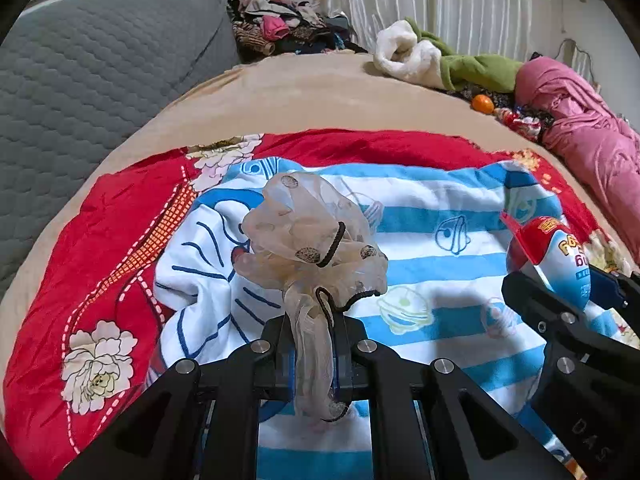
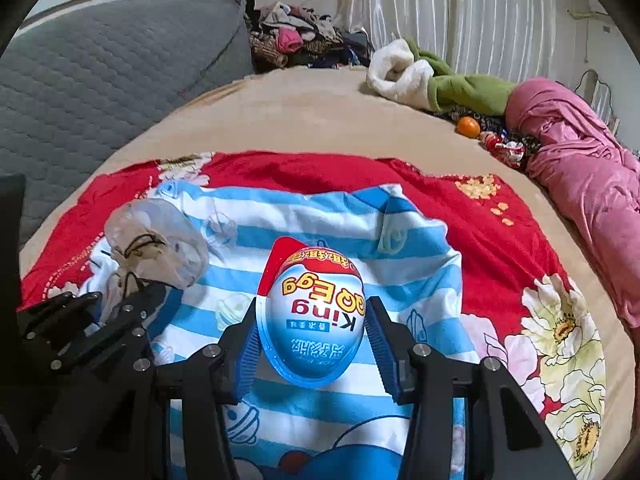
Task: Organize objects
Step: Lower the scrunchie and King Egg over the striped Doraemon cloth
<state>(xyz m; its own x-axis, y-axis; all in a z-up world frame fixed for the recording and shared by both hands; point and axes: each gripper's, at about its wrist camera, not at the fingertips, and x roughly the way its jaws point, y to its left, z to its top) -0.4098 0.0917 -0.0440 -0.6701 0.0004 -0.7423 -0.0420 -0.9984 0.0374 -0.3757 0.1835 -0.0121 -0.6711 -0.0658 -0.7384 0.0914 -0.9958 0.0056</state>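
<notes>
Left gripper clamped tight on sheer beige scrunchie, its ruffles bunched above the fingertips, tail trailing down between the jaws. Right gripper closed partway around egg-shaped toy package, blue pads against both sides, red cap end pointing away from camera. Both held over blue-and-white striped cartoon blanket, spread on red floral quilt atop tan bedcover. Farther back: orange, pink bundle, green and white plush fabric, clothes pile, grey quilted cushion.
</notes>
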